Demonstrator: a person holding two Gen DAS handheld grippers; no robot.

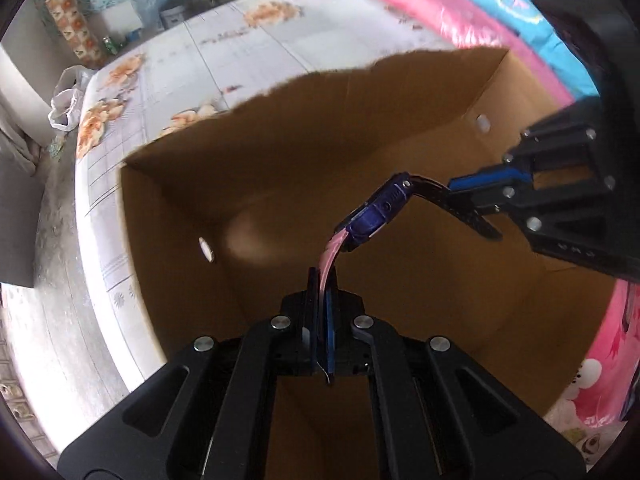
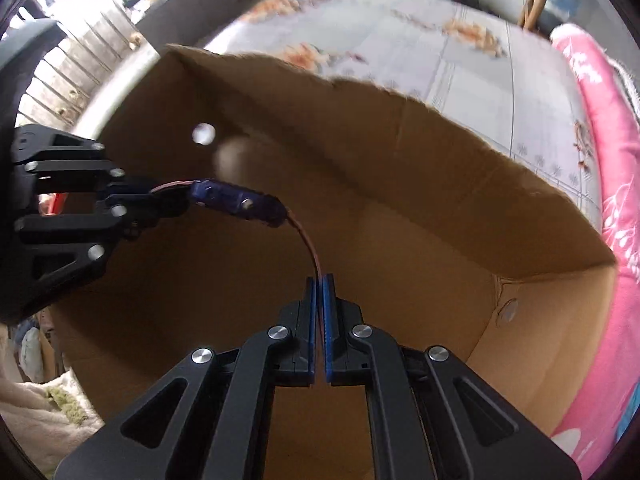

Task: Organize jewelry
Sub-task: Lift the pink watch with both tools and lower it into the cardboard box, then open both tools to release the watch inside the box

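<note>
Watch slung between two grippers above the open cardboard box (image 1: 280, 152)

The left gripper (image 1: 322, 320) pinched one strap end and the right gripper (image 2: 320, 320) the other; the watch (image 1: 374, 212) hung between them, its long axis spanning gripper to gripper, over the box's empty interior.

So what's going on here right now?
Both grippers hold one wristwatch between them over an open cardboard box on a bed. The left gripper is shut on one strap end, the right gripper on the other. The watch hangs above the box, not yet set down.
</note>
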